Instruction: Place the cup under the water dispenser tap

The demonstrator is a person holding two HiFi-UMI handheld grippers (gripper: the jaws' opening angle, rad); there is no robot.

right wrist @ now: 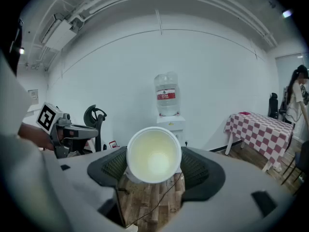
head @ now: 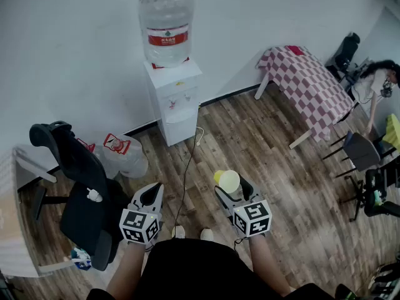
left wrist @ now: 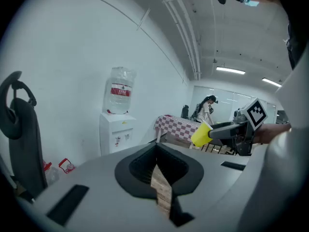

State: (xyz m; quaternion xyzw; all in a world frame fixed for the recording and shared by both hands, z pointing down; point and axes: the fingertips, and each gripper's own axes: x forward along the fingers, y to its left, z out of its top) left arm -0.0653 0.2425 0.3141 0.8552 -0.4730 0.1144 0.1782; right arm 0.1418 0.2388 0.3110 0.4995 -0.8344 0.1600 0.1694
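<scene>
A yellow paper cup (head: 228,181) lies on its side between the jaws of my right gripper (head: 231,187), which is shut on it. In the right gripper view the cup's white, empty mouth (right wrist: 153,154) faces the camera. The white water dispenser (head: 175,99) stands against the far wall with a large bottle (head: 166,24) on top, a good way ahead of both grippers; it also shows behind the cup (right wrist: 170,124). My left gripper (head: 152,195) hangs beside the right one, shut and holding nothing (left wrist: 157,178). From the left gripper view the cup (left wrist: 200,134) shows at the right.
A black office chair (head: 81,180) stands close at the left, with empty water bottles (head: 122,155) on the floor behind it. A cable (head: 187,167) runs across the wooden floor from the dispenser. A checkered table (head: 309,83), chairs (head: 362,152) and a person (head: 378,86) are at the right.
</scene>
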